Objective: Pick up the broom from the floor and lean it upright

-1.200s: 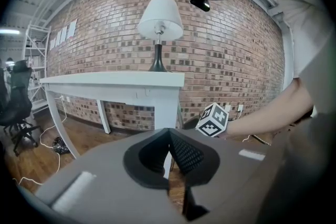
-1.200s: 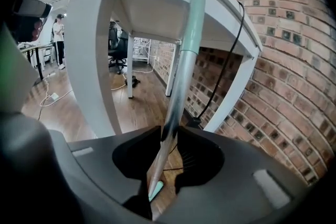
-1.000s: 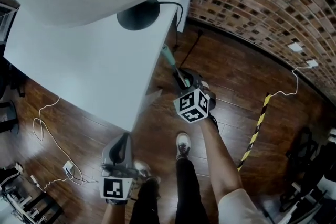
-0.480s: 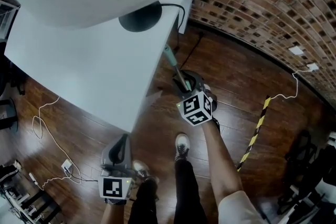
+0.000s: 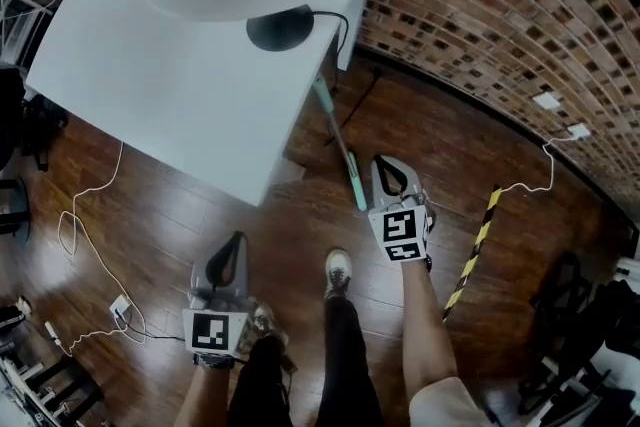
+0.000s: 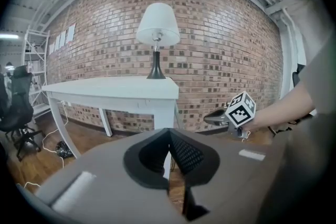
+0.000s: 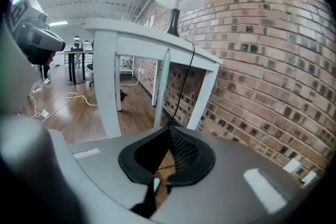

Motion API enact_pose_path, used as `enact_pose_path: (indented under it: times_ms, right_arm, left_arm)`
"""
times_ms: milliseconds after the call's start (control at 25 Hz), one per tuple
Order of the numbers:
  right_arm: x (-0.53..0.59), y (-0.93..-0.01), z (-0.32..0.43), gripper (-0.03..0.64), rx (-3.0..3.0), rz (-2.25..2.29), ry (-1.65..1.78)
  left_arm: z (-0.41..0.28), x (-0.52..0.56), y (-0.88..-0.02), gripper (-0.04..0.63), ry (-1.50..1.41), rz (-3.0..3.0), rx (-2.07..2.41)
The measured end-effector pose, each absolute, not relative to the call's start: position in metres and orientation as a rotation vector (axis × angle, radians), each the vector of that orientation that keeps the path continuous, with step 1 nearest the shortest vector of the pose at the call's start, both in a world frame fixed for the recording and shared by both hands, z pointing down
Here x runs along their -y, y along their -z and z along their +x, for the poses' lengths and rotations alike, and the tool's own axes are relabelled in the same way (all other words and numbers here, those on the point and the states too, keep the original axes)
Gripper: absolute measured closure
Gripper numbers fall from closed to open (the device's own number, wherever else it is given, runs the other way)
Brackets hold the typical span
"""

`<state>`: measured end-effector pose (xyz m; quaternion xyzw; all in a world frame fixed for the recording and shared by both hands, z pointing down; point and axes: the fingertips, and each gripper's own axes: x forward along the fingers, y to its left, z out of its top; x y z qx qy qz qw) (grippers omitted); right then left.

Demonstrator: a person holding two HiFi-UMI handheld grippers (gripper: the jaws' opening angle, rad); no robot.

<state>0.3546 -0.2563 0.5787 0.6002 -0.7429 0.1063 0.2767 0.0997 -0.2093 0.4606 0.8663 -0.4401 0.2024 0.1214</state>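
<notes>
Head view, clock directions read from its centre. We see the wooden floor [image 5: 150, 215] filling the lower half and the brick wall [image 5: 500, 5] curving from 1 to 3 o'clock. The white table [image 5: 180, 85] spreads from 10 to 12 o'clock, with a lamp [image 5: 280, 27] near its corner. The broom [image 5: 338, 140] shows as a teal shaft slanting from the table's edge at 12 o'clock toward the centre; its brush head is not visible to us. We judge that the table edge serves as the prop the task calls for, and that the broom rests there on its own. The right gripper [image 5: 388, 167], at 4 o'clock, sits just beside the broom's near end without touching it, which suits a tool whose part is done. The right gripper view places the broom [image 7: 165, 86] straight ahead, beyond the jaws, its far end against the table. Those jaws are clenched pad to pad with nothing between them. The left gripper [image 5: 234, 245], at 7 o'clock and well apart from the broom, appears idle; its jaws likewise meet, empty.
</notes>
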Motion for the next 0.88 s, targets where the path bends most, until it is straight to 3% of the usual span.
enact_pose_path:
  times_ms: [400, 880]
  right_arm:
    - [0.166, -0.364, 0.349, 0.604, 1.951, 1.939, -0.153]
    - [-0.002, -0.141, 0.243, 0.604, 2.014, 2.239, -0.126]
  left_arm:
    - [0.067, 0.191, -0.316, 0.595, -0.374, 2.743, 1.264]
    - [-0.027, 0.130, -0.111, 0.595, -0.090, 2.928, 1.268]
